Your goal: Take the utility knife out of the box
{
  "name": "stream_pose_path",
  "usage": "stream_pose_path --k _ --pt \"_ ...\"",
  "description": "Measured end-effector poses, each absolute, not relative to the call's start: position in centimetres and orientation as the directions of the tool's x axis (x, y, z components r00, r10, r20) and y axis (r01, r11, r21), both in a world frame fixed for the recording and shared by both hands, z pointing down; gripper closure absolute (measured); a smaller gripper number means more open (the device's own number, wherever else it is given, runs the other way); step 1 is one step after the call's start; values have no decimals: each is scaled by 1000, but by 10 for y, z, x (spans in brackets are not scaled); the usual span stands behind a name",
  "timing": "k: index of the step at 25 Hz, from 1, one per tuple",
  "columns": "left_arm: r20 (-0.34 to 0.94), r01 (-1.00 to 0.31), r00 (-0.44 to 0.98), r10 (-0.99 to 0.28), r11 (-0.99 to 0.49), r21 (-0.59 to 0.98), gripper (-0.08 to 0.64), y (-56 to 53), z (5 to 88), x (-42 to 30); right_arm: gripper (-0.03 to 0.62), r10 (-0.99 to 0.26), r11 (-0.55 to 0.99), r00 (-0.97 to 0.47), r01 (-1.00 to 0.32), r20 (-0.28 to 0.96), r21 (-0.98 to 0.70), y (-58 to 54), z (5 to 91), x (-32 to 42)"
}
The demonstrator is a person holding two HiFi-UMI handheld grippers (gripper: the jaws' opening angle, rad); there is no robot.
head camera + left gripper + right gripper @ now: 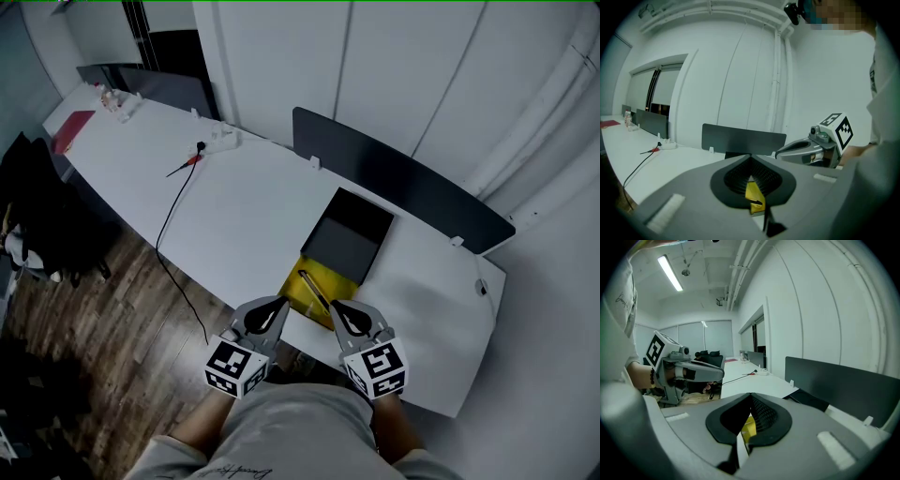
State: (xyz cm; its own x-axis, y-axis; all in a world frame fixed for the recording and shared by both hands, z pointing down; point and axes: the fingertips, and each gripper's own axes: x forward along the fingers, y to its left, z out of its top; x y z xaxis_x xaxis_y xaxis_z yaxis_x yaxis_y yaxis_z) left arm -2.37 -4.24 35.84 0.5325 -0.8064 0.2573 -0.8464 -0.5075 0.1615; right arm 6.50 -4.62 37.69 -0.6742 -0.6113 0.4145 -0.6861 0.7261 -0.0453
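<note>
We hold the left hand-held gripper (279, 304) and the right hand-held gripper (336, 306) side by side at the near edge of the white table (244, 211), both with jaws pressed together and nothing between them. The utility knife (313, 290) lies slantwise in the yellow box (336, 277) just beyond their tips, a dark rectangular lid (349, 234) adjoining the box's far side

**Grey tools, checkered cubes, pale shirt**

The left tool (278, 305) and the right tool (337, 309) are smooth grey plastic shells with black ribbed pads (764, 177) inside. The left cube (236, 367) and the right cube (377, 367) are white with black square markers. The person wears a light short-sleeved shirt (281, 431) with small script print, and a dark bead bracelet (652, 377).
</note>
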Motion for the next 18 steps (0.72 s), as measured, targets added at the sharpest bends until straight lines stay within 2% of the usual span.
stream_pose_path --k 18 --pt "286 -773 632 -721 -615 156 558 -84 362 -19 577 -653 655 -601 -754 462 -54 -74 383 66"
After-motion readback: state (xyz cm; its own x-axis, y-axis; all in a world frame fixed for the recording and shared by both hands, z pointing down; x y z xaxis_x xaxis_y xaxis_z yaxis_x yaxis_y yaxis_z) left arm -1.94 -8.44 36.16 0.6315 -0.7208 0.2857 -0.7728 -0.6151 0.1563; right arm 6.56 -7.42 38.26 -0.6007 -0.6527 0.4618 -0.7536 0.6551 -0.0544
